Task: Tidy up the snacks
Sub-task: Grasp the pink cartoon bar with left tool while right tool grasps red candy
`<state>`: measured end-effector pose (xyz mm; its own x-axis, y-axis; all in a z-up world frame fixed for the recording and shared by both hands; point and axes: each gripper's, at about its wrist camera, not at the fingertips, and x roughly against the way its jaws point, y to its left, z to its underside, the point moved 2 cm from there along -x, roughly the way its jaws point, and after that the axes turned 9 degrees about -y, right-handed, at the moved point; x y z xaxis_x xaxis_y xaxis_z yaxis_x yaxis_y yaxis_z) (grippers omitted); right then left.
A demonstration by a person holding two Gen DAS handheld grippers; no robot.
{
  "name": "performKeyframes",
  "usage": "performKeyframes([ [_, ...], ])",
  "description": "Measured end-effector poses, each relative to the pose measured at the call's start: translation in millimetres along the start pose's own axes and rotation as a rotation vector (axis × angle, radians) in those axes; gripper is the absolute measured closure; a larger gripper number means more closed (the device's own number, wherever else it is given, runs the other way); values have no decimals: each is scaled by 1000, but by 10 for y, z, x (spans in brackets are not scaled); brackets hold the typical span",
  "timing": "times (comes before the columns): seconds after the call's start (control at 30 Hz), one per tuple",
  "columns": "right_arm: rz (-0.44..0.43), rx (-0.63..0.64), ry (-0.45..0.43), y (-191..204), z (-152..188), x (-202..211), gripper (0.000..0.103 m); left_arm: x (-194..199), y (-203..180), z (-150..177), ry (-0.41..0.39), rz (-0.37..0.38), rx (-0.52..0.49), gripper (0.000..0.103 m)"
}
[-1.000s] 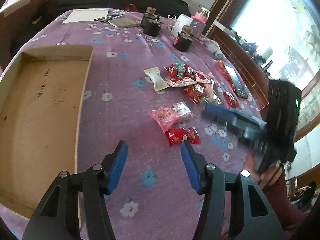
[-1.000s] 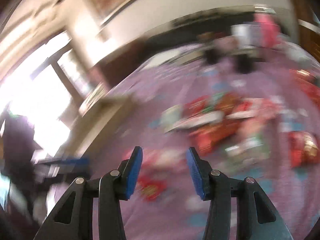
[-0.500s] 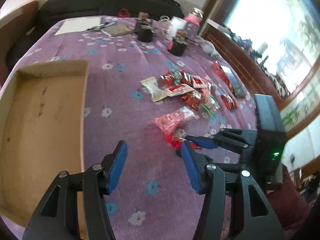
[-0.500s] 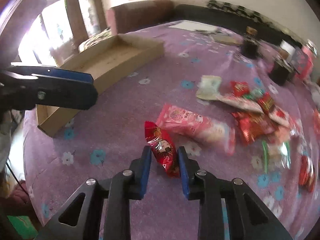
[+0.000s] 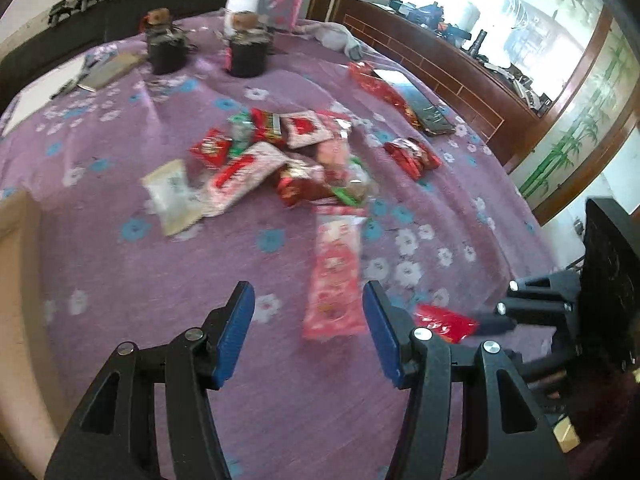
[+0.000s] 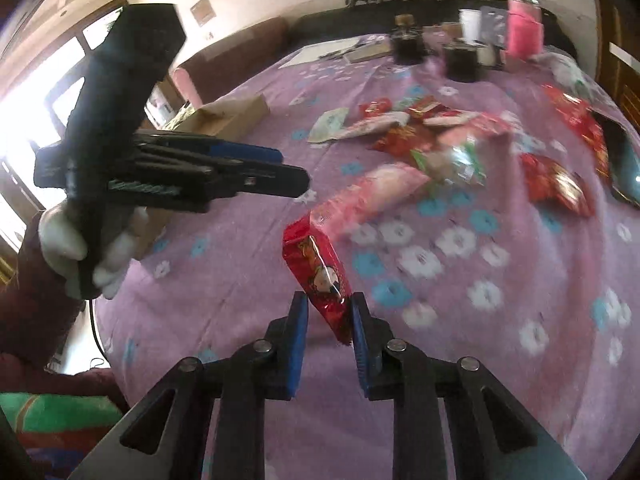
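Item: red snack packet (image 6: 320, 276), clenched in my right tongs (image 6: 330, 320), lower centre, for boxing. Left tongs (image 5: 306, 330) released, straddling pink packet (image 5: 334, 276), next pick.

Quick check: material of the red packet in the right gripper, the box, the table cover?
Red packet: looks like glossy plastic or foil film; it glints and creases. Box: plain brown cardboard, matte, apparently unprinted. Table cover: seems woven fabric, matte purple with a flower print; it wrinkles softly.
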<state>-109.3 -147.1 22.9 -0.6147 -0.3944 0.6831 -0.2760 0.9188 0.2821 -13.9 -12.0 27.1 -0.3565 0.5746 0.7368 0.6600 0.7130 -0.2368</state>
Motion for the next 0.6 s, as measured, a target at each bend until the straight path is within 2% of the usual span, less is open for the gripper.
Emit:
performKeyframes([
  [0.1,21,-7,4,-19,112,92,87,-126,-125,-8,3,15,5,47],
  [0.17,16,-18,4,-26,159,122,88,-224,-196,-20,7,-1,-7,43],
  [0.27,26,-20,-10,-42,183,149,88,-373,-270,-26,24,-42,-31,42],
  [0.37,71,-27,-49,-63,163,171,82,-452,-296,-37,19,-76,-41,43],
  [0.4,72,-26,-55,-67,161,179,77,-465,-302,-38,21,-79,-42,43],
  [0.47,84,-27,-70,-65,155,171,75,-459,-334,-32,19,-106,-61,65],
  [0.5,86,-30,-70,-58,144,151,75,-462,-346,-25,24,-121,-74,81],
  [0.57,98,-70,-68,-111,119,107,68,-447,-352,-6,28,-129,-71,81],
  [0.6,115,-102,-69,-164,105,91,57,-443,-352,2,28,-135,-70,81],
])
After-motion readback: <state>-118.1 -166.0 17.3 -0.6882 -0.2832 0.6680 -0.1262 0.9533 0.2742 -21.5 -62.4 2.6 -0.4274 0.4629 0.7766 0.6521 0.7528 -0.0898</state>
